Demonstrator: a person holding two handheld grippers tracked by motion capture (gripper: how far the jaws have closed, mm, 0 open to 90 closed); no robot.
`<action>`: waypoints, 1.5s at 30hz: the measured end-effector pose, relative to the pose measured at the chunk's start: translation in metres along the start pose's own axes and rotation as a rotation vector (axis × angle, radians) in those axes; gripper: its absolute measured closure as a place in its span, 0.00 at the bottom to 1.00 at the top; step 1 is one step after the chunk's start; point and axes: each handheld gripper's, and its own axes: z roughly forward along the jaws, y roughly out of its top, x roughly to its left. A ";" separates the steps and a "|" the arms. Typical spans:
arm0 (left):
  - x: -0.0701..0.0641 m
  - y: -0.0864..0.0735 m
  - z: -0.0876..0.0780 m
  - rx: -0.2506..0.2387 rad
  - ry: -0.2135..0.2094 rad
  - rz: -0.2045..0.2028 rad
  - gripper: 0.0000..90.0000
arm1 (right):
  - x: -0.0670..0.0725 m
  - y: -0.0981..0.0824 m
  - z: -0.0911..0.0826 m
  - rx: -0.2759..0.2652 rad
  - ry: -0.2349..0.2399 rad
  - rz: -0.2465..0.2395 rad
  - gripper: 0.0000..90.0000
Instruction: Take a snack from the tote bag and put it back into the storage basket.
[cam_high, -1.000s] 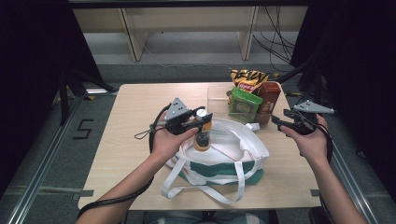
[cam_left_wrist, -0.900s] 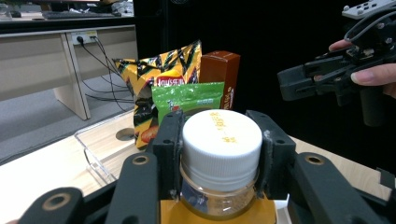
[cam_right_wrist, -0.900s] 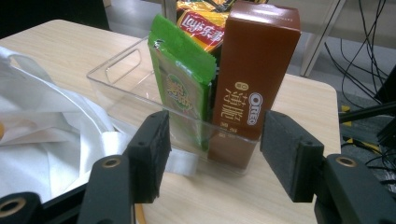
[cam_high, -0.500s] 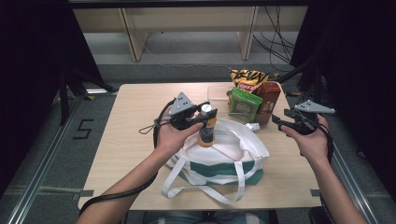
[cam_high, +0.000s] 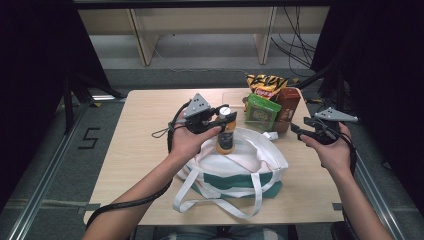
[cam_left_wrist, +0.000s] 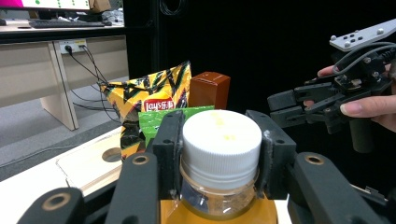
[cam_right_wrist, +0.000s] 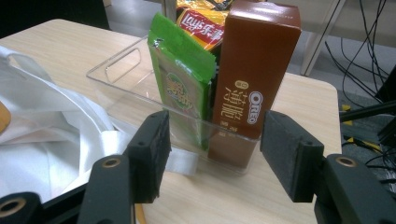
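My left gripper (cam_high: 225, 116) is shut on the white cap (cam_left_wrist: 222, 140) of a bottle of orange drink (cam_high: 226, 141). The bottle hangs upright over the open mouth of a white and green tote bag (cam_high: 250, 170). My right gripper (cam_high: 297, 129) is held above the table's right side, open and with nothing between its pads (cam_right_wrist: 212, 154). It faces a clear bin (cam_right_wrist: 121, 79) that holds a green snack pouch (cam_right_wrist: 182, 88), a brown cookie box (cam_right_wrist: 252, 79) and a yellow chip bag (cam_high: 265, 82).
The wooden table (cam_high: 135, 145) has bare room on its left half. The bag's white straps (cam_high: 210, 202) trail toward the front edge. A cable (cam_high: 162, 132) loops from the left gripper. Desk legs and wires stand on the floor beyond the table.
My left gripper has carried the bottle a little to the right and farther over the bag's mouth. The right gripper has stayed where it was.
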 end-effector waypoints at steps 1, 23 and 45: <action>0.000 0.001 0.001 -0.002 0.000 -0.001 0.65 | 0.000 0.000 0.000 0.000 0.000 0.001 0.48; 0.000 0.018 0.010 -0.016 -0.017 0.014 0.65 | 0.000 -0.001 0.001 -0.004 0.000 -0.006 0.48; 0.000 0.036 0.024 -0.036 -0.020 0.044 0.65 | -0.001 -0.001 0.001 0.008 0.007 -0.004 0.48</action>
